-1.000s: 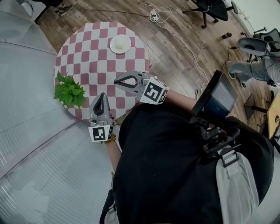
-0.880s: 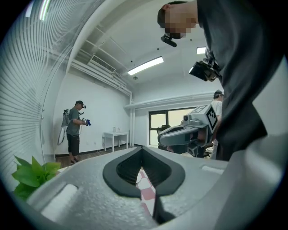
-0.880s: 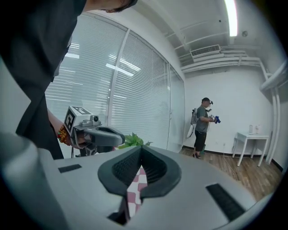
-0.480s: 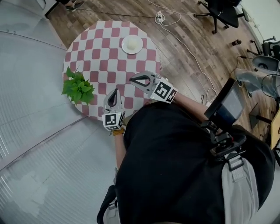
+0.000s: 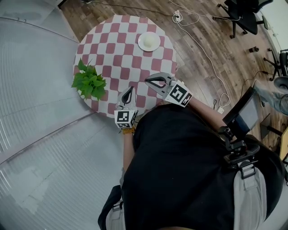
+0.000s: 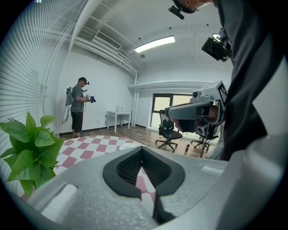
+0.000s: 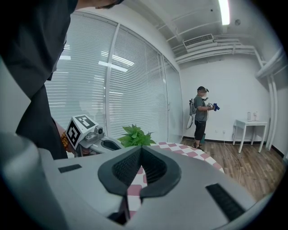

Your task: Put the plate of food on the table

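A white plate of food point(image 5: 149, 42) rests on the far side of the round table with a red and white checked cloth point(image 5: 118, 49). My left gripper point(image 5: 130, 89) is shut and empty, over the table's near edge, pointing at the plate. My right gripper point(image 5: 148, 81) is beside it on the right, also shut and empty, pointing left across the table. In the left gripper view the jaws point(image 6: 142, 148) meet above the cloth, and the right gripper point(image 6: 193, 110) shows on the right. The right gripper view shows its own closed jaws point(image 7: 141, 147) and the left gripper point(image 7: 92, 135).
A green potted plant point(image 5: 90, 83) stands at the table's left edge, close to my left gripper. Window blinds point(image 5: 40, 134) run along the left. Office chairs point(image 5: 240, 13) and a cable point(image 5: 202, 45) are on the wooden floor to the right. Another person point(image 7: 200, 112) stands beyond the table.
In the head view the table, plant and both grippers have drifted right and upward. Both grippers have stayed shut and close together over the table's near edge.
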A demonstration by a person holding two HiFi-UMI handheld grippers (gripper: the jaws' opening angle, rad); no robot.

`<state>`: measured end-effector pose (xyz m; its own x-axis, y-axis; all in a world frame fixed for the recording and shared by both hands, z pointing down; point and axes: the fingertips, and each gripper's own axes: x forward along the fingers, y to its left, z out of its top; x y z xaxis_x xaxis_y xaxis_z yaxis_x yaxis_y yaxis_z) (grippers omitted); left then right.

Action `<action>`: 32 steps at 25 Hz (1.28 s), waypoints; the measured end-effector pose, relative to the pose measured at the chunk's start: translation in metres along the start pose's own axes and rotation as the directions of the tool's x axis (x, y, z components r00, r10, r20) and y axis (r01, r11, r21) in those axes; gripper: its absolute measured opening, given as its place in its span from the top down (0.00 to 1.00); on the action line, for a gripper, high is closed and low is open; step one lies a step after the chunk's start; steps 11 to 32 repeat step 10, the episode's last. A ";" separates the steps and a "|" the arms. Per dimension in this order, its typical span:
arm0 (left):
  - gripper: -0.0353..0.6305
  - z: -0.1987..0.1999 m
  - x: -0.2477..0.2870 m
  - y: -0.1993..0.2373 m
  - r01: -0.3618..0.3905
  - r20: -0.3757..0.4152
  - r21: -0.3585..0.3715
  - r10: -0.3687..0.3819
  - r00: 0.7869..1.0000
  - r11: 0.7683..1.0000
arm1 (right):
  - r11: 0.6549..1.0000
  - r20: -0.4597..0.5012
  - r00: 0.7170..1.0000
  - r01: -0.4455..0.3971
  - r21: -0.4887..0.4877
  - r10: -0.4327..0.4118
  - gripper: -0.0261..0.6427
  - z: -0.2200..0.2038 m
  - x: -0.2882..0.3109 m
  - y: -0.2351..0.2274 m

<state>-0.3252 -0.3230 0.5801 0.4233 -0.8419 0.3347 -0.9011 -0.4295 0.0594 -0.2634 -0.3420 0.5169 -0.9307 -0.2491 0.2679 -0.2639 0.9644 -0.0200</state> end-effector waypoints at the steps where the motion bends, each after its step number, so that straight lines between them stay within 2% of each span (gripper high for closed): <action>1: 0.94 -0.001 0.000 0.000 0.004 0.000 0.000 -0.004 1.000 1.000 | 1.000 -0.002 1.000 -0.001 0.000 0.001 0.95 -0.001 0.000 0.001; 32: 0.94 -0.011 -0.004 0.005 0.025 0.002 0.001 -0.025 1.000 1.000 | 1.000 -0.019 1.000 0.008 0.010 -0.008 0.95 -0.005 0.007 0.010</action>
